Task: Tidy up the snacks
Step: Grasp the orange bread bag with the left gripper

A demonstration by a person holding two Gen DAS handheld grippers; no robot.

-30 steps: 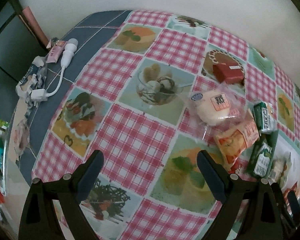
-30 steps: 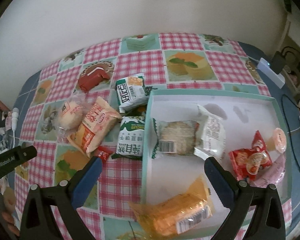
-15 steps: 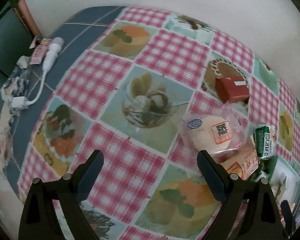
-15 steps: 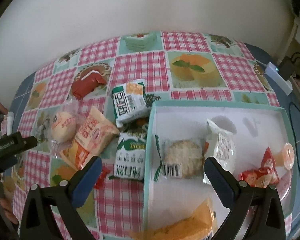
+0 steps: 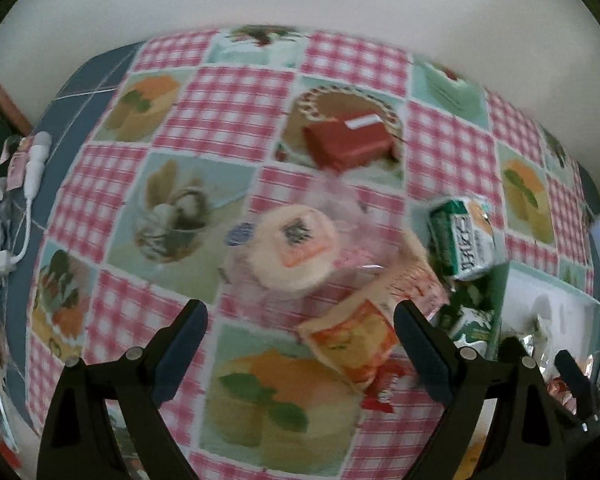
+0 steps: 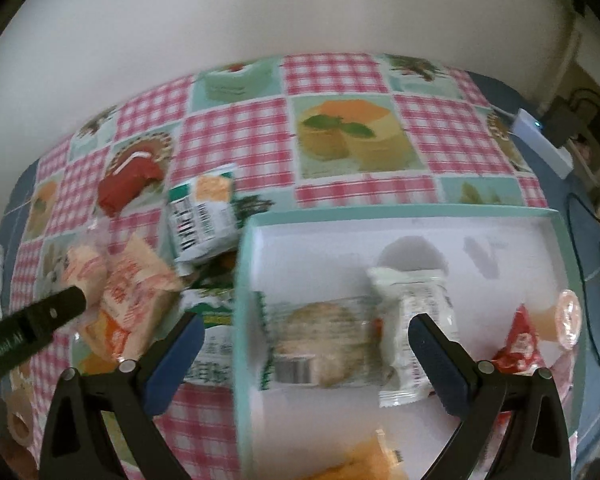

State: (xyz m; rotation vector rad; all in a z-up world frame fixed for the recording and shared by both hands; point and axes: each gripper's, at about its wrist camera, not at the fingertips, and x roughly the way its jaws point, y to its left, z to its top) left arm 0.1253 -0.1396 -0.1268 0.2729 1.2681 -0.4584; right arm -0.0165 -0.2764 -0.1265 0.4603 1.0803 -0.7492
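Nearest your left gripper (image 5: 300,334), jaws spread and empty, lies the orange crinkled foil snack packet (image 5: 354,338); just beyond, the round pale bun in clear wrap (image 5: 290,254), probably your target. Your right gripper (image 6: 306,354), also spread and empty, straddles the left wall of the shallow teal-rimmed white box (image 6: 242,280), where sorted snacks collect. Farthest, the red rectangular carton (image 5: 350,142).

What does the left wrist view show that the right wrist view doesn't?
Only left: the white cable at the table's left edge and the sundae picture on the cloth. Only right: the tray's contents, a round cracker pack, white packet and jelly cup. Both: red box, bun, orange bag, green packet.
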